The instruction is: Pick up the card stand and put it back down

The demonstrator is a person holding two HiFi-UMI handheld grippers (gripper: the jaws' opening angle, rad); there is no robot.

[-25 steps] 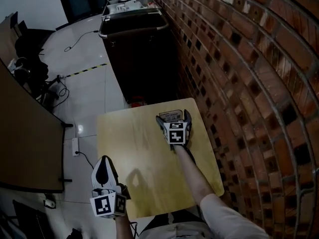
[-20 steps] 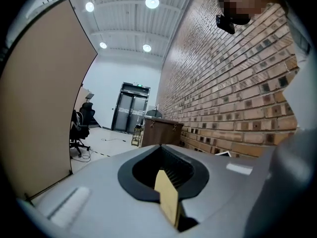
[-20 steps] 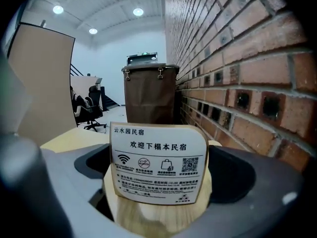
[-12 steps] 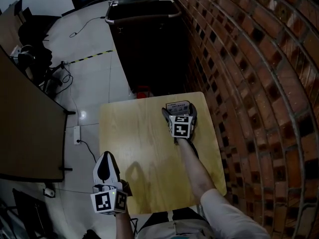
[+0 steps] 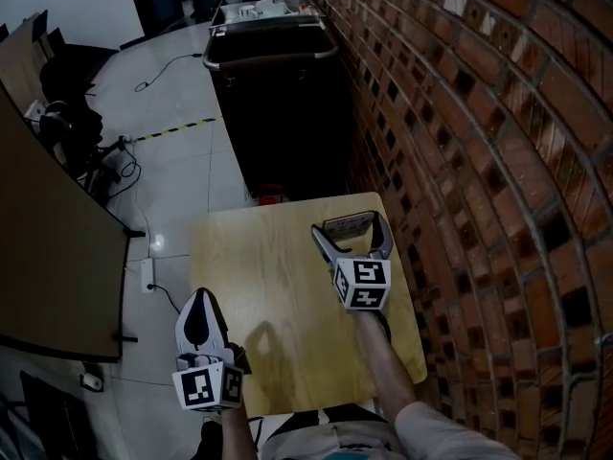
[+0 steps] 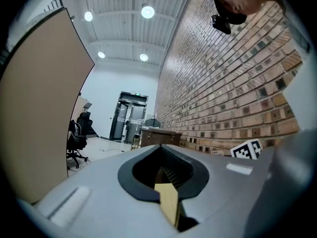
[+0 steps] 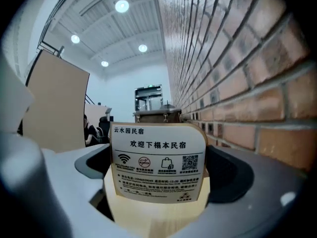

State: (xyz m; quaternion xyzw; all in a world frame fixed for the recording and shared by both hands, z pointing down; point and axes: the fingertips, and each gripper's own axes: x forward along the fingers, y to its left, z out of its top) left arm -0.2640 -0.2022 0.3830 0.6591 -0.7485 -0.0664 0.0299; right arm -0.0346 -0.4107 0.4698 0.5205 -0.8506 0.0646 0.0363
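The card stand is a printed white card on a light wooden base. My right gripper grips it from both sides over the far right part of the small wooden table. In the right gripper view the card stand fills the space between the jaws of the right gripper, its print facing the camera. It appears lifted slightly off the tabletop. My left gripper hangs shut and empty off the table's near left corner. In its own view the left gripper shows its jaws together.
A brick wall runs close along the table's right side. A black wheeled case stands beyond the table's far edge. A brown partition is on the left, with a power strip and cables on the tiled floor.
My right gripper has come nearer and higher with the card stand in it, and the card now tilts back. The left gripper has hardly moved.
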